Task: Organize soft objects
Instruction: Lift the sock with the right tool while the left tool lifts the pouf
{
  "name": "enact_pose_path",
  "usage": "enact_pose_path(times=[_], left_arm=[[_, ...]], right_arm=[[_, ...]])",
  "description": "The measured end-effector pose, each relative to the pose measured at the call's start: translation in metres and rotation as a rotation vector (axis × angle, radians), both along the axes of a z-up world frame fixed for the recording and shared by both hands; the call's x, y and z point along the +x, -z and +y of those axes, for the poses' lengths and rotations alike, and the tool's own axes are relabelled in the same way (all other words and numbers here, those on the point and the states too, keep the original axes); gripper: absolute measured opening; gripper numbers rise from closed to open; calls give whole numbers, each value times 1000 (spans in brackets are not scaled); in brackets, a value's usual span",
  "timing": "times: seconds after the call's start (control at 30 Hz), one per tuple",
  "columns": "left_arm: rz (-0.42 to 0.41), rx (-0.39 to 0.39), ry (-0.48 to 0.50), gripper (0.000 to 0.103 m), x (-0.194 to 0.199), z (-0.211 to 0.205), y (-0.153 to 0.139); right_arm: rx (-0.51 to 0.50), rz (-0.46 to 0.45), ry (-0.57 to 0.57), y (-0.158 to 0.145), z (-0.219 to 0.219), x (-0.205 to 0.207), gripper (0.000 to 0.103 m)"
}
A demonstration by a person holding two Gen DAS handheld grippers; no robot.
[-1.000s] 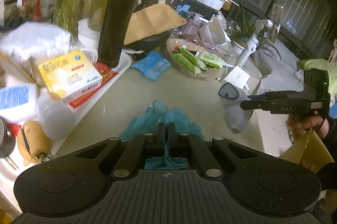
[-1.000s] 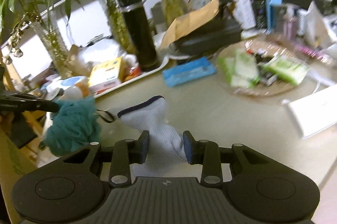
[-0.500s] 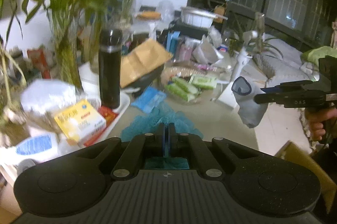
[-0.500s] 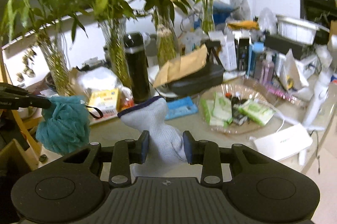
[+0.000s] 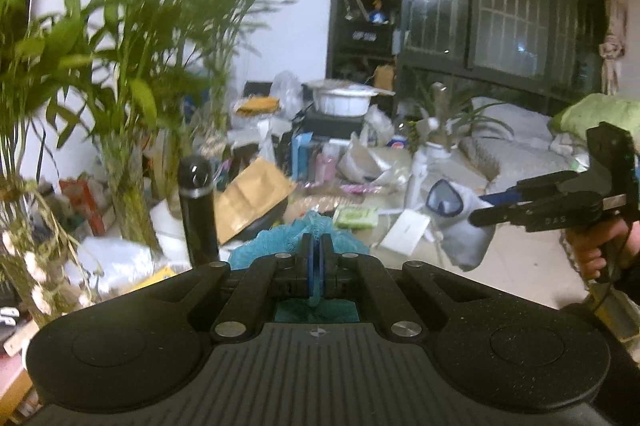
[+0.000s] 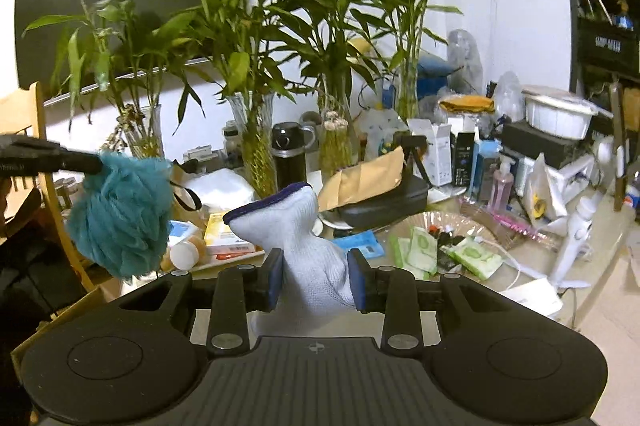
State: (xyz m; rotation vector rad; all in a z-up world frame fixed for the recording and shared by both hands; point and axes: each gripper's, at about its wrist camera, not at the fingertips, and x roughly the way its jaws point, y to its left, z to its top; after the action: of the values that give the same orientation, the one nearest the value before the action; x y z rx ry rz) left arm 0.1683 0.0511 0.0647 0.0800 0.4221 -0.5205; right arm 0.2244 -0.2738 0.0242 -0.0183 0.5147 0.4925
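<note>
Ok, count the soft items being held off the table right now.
2. The teal bath pouf is pinched in the left gripper; the white glove sits between the right gripper pads. Others may lie hidden among the clutter.

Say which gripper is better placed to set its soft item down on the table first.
Marginally right, and only as a judgement. The right gripper holds the white sock directly above bare table. The left gripper pinches the teal bath pouf out past the table's edge, near a wooden chair.
</note>
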Motion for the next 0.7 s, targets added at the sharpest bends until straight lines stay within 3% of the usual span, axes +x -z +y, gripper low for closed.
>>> enact_pose_path(times=[0.33, 0.7], left_arm=[[-49, 20, 101, 3, -41, -33, -22], [-7, 12, 257, 3, -42, -100, -1]], right_arm=[[2, -44, -1, -26, -10, -46, 37], [53, -70, 51, -41, -46, -88, 37]])
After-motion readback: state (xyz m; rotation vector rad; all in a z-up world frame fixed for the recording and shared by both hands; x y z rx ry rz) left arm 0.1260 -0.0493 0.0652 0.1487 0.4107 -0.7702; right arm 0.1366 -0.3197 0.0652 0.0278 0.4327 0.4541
